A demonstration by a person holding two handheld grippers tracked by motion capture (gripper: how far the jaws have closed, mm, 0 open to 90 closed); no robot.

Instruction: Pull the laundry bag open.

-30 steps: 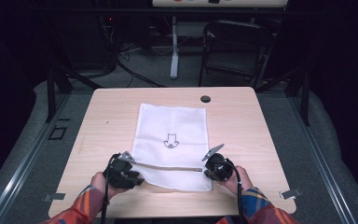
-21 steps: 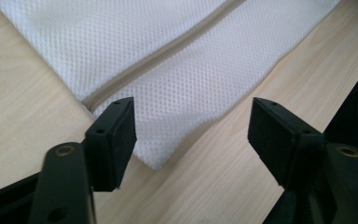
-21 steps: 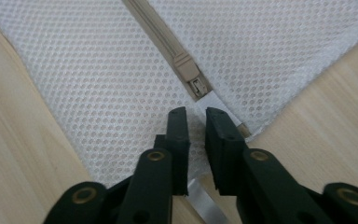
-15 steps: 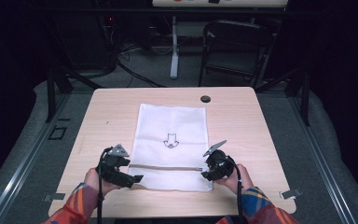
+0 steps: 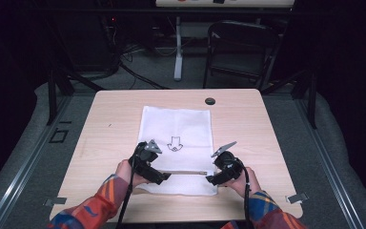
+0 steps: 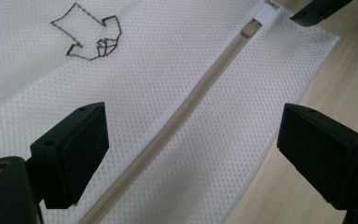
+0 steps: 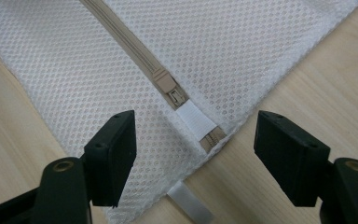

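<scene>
Dim room with a chair, cables and dark stands behind; a light wooden table (image 5: pixel 109 138) fills the middle of the high view. The left gripper (image 5: pixel 158 177) sits at the near left edge of a white mesh bag (image 5: pixel 176 129), and its jaws have just been opening: in the left gripper view they stand wide apart over the mesh, pads (image 6: pixel 81 151) touching nothing, the beige zipper (image 6: pixel 186 112) running between them. The right gripper (image 5: pixel 213 180) sits at the near right corner, jaws also just been opening, now roughly half open and empty; in the right gripper view the zipper slider (image 7: pixel 170 89) lies between them beside the white end tab (image 7: pixel 195 119), not clamped. The bag lies flat in the middle of the table, zipper across its near end, looking fully shut with the slider at the right end. Judged step: letting go after zipping, or re-gripping. To do it well, both hands should lift straight off the mesh so the fabric does not snag or drag; if re-gripping, the right jaws should close squarely on the slider pull while the left pins the cloth close to the zipper. No brand or readable writing; just a stitched brown outline arrow (image 5: pixel 174 143) on the bag.
</scene>
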